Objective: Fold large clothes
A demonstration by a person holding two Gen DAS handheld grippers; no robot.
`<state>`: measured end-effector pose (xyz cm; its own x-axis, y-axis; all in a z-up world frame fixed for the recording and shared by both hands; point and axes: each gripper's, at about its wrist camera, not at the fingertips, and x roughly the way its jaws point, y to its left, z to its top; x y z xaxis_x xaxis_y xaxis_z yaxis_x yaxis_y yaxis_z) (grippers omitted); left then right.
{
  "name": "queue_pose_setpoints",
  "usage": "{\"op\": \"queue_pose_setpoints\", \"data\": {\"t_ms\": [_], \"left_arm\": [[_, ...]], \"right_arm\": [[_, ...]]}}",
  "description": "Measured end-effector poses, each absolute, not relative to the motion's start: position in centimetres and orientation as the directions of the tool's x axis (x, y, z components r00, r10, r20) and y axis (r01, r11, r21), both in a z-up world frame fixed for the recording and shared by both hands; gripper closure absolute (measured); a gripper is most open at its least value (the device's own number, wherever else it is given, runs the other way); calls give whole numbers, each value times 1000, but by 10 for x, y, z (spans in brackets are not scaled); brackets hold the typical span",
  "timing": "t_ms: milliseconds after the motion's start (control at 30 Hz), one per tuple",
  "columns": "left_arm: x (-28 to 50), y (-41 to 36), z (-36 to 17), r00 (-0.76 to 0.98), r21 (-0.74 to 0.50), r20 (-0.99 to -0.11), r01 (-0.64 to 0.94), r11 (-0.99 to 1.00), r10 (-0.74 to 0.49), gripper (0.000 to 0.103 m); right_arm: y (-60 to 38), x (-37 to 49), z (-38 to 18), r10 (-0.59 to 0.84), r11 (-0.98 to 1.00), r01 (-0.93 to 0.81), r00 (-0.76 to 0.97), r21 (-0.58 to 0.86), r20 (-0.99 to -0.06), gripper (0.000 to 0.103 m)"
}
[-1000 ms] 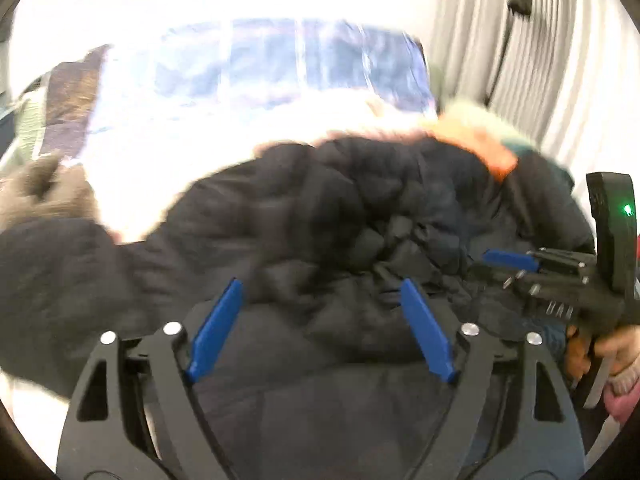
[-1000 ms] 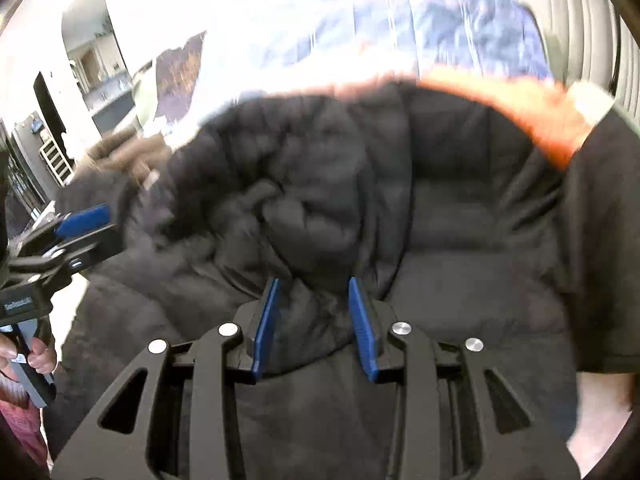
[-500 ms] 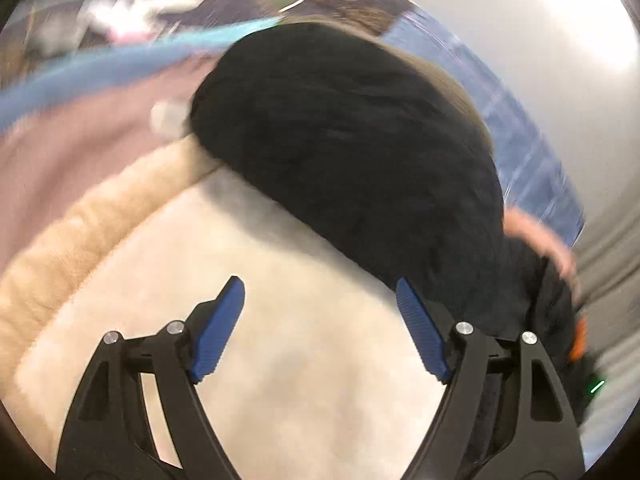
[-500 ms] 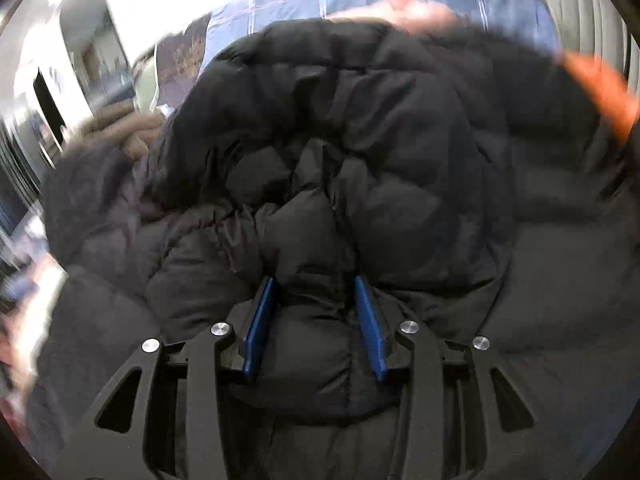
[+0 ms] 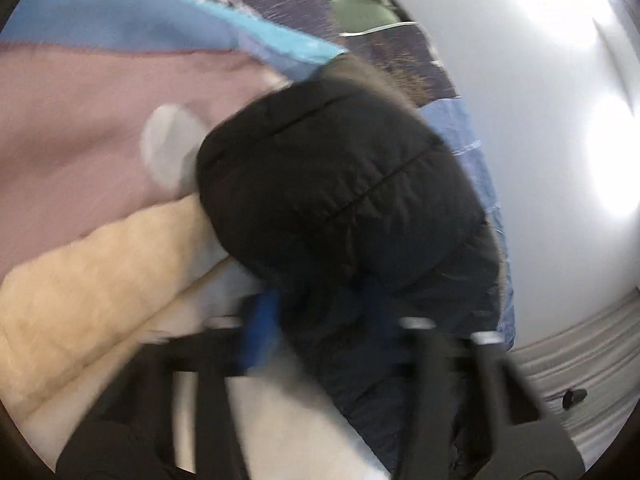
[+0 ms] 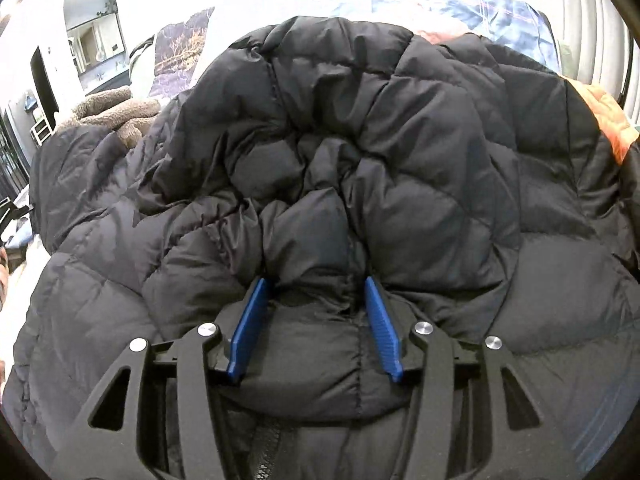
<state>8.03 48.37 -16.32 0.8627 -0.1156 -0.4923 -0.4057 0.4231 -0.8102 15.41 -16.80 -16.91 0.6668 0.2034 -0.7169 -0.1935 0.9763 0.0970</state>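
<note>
Black quilted puffer jacket (image 6: pixel 360 152) is filling nearly all of my right wrist view, bunching in folds and hiding whatever it is lying on. My right gripper (image 6: pixel 316 292) is pinching a thick fold of it between its blue fingers (image 6: pixel 250 324), a zipper showing just below. An orange lining (image 6: pixel 608 120) is peeking out at the jacket's far right edge. In my left wrist view the left gripper (image 5: pixel 340 320) is smearing with blur against the jacket, so I cannot tell how its fingers are standing. Beside the jacket, a cream fleece blanket (image 5: pixel 80 300) and a pink cloth (image 5: pixel 72 120) are lying partly covered.
</note>
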Motion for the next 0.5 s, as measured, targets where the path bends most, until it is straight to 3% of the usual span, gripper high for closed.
{"op": "queue_pose_setpoints", "data": {"t_ms": [67, 267, 400, 500], "left_arm": [[75, 472, -137, 880, -787, -468, -374, 490, -79, 90], [59, 411, -22, 951, -675, -303, -164, 720, -67, 94], [54, 322, 53, 966, -512, -191, 52, 857, -173, 94], [62, 223, 88, 920, -379, -157, 279, 882, -359, 94]], "right_arm": [[-165, 156, -170, 203, 976, -194, 666, 96, -718, 49], [-165, 154, -171, 206, 976, -198, 664, 97, -719, 48], [-168, 153, -171, 218, 974, -196, 666, 114, -713, 48], [-172, 151, -170, 230, 972, -198, 667, 129, -709, 48]]}}
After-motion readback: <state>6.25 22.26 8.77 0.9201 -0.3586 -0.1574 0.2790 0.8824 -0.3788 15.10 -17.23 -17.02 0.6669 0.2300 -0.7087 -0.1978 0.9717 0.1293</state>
